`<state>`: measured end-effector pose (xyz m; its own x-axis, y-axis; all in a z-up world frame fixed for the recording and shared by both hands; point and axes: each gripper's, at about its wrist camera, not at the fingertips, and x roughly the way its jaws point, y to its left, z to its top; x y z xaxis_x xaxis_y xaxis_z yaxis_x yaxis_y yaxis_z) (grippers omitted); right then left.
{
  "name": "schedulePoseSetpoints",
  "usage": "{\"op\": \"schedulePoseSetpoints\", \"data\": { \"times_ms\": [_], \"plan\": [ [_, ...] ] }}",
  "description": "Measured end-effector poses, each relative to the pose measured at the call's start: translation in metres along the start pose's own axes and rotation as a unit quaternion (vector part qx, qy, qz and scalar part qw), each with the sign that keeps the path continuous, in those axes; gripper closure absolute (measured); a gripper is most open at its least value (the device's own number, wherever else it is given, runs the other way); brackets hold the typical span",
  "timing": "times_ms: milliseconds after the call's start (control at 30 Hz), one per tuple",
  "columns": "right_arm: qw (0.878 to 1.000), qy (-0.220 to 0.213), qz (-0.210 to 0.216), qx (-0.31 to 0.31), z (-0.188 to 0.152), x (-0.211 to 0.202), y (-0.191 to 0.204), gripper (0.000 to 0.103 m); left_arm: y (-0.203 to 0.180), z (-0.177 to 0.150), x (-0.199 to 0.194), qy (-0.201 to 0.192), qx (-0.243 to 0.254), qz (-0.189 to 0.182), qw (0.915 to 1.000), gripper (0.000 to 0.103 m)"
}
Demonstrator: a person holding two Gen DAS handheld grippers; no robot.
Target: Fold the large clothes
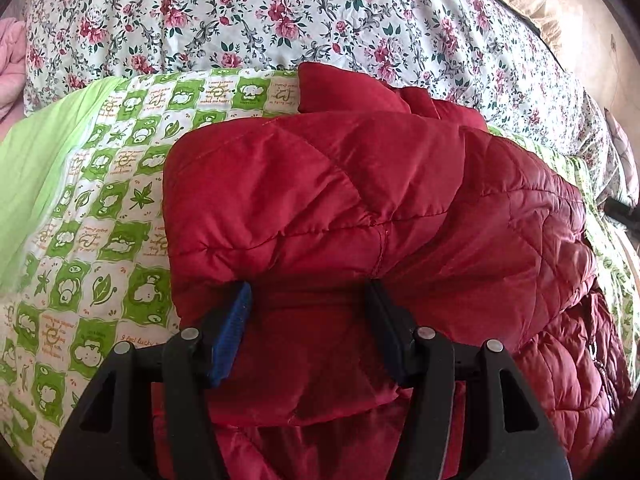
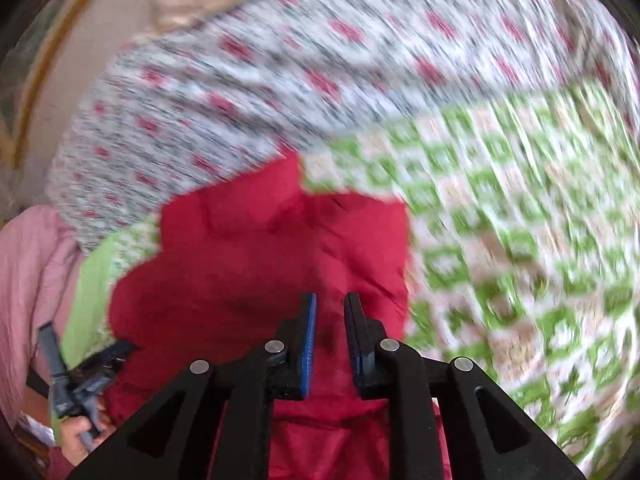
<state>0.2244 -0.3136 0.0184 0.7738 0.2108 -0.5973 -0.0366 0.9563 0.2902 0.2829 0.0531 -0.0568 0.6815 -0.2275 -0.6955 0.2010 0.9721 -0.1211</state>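
Note:
A red quilted jacket (image 1: 360, 208) lies folded in a thick bundle on a green-and-white patterned quilt (image 1: 100, 240). My left gripper (image 1: 310, 292) is wide open, its fingers pressed against the near edge of the bundle with a red fold between them. In the blurred right wrist view the jacket (image 2: 260, 272) fills the lower middle. My right gripper (image 2: 330, 300) is over it with its jaws a narrow gap apart and nothing held between them. The left gripper (image 2: 116, 350) and the hand holding it show at the lower left of the right wrist view.
A floral sheet (image 1: 320, 16) covers the bed beyond the quilt. A pink cloth (image 1: 10, 60) lies at the far left; it also shows in the right wrist view (image 2: 36, 272). A plain green cloth (image 1: 36, 168) lies left of the quilt. A tan wall (image 2: 120, 4) stands behind the bed.

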Motion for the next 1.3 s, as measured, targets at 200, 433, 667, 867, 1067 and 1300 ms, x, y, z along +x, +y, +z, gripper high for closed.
{"op": "schedulePoseSetpoints", "data": {
  "times_ms": [200,433,667,867,1067,1300],
  "plan": [
    [0.995,0.06,-0.004,-0.083,-0.002,0.061,0.052,0.073,-0.002,-0.002,0.001,0.001,0.01,0.009,0.9999,0.045],
    [0.992,0.117,-0.034,-0.026,-0.025,0.1,0.0,0.078,-0.005,0.014,-0.039,-0.036,-0.015,-0.04,0.9984,0.046],
    [0.993,0.116,-0.021,0.026,-0.027,0.092,-0.027,0.095,-0.024,0.032,0.001,0.016,0.025,-0.018,0.9994,0.046],
    [0.991,0.117,-0.011,0.062,-0.028,0.081,-0.038,0.103,-0.02,0.019,0.026,0.036,0.034,-0.01,0.9987,0.044],
    [0.998,0.05,-0.032,-0.014,-0.013,0.049,0.003,0.068,-0.02,0.012,0.032,0.033,0.039,-0.006,0.9987,0.044],
    [0.993,0.107,-0.052,-0.019,-0.028,0.088,-0.017,0.072,-0.018,0.008,0.034,0.028,0.048,-0.003,0.9985,0.044]
  ]
}}
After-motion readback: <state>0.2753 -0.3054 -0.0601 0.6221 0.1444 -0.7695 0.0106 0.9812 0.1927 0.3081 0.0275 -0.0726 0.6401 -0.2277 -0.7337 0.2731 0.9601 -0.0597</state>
